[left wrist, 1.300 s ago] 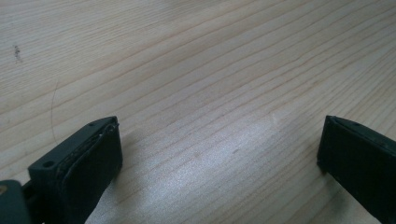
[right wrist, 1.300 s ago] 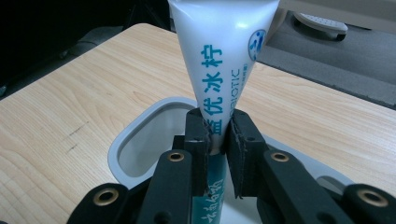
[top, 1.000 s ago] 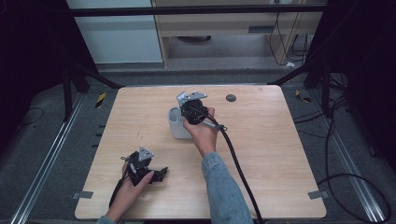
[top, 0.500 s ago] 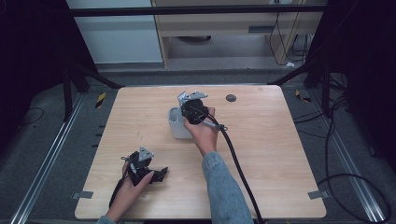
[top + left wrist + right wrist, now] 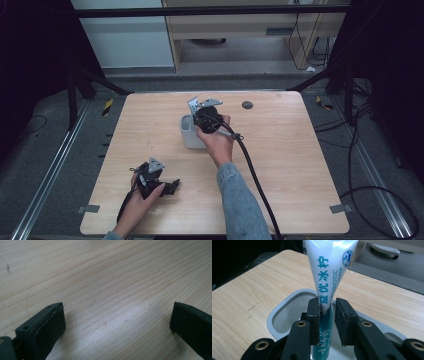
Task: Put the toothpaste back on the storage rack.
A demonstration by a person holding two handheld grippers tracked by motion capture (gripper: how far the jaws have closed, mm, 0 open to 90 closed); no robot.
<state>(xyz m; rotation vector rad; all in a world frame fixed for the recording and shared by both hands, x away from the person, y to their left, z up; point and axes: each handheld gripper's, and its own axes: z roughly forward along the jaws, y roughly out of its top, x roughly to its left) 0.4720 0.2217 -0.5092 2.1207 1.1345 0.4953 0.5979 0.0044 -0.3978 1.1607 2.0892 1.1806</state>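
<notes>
A: At the centre of the table (image 5: 300, 165), a touch toward twelve o'clock, the right gripper (image 5: 327, 315) hangs over a grey holder (image 5: 287, 312) with its jaws pinched on a toothpaste tube (image 5: 329, 272).

B: Which way up is the tube?

A: Upright, flat crimped end at the top, the narrower end down inside the holder's opening.

B: How would it handle?

A: Light, I'd judge, and soft-walled, with a glossy skin that could slip. Squeeze the belly hard and paste may creep toward the cap. The stiffer shoulder near the cap, or the flat crimp, looks the safer hold.

B: And the other one?

A: The left gripper (image 5: 150, 177) rests around seven o'clock, jaws spread wide over bare wood, holding nothing.
</notes>
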